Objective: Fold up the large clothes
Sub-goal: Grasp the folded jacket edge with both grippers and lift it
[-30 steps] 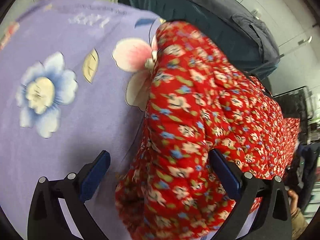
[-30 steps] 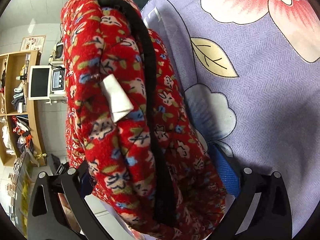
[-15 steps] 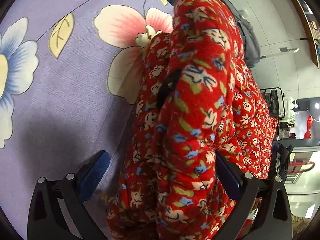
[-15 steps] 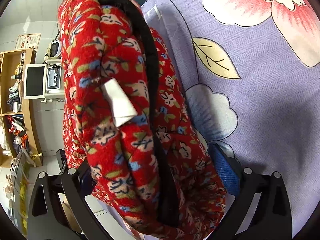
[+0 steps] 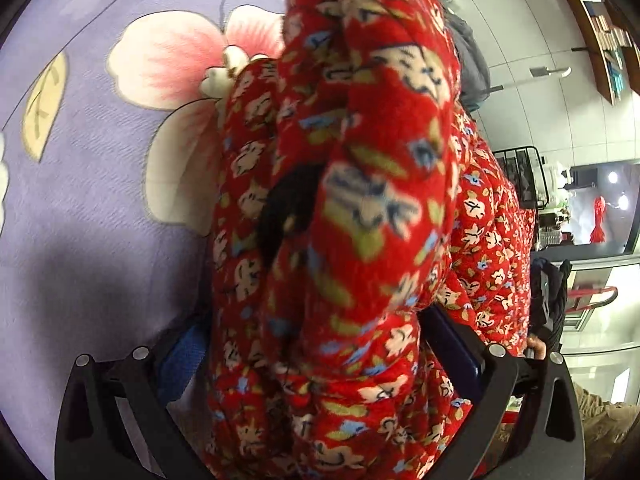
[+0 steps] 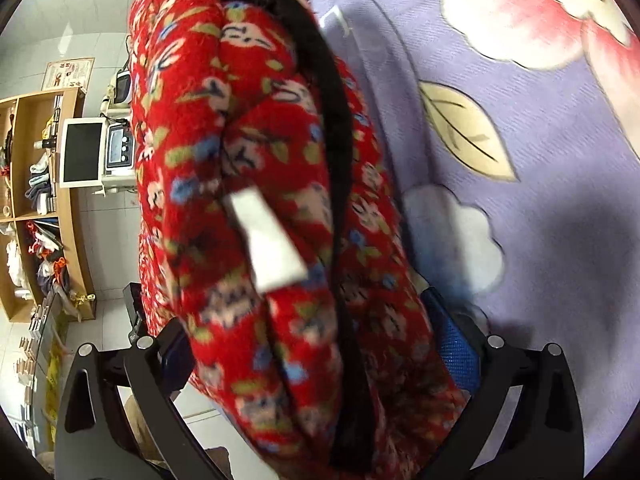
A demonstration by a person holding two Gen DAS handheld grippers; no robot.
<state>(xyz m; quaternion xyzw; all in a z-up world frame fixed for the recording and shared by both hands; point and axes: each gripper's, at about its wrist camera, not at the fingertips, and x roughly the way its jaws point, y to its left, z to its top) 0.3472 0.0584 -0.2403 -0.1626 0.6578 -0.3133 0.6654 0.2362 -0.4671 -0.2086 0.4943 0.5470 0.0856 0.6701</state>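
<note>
Lilac floral sheet half hidden behind bunched red garment.

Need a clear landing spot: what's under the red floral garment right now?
Beside and beneath the red floral garment lies the purple flowered sheet. Directly under the bunched fabric is covered, so anything there is hidden.
</note>
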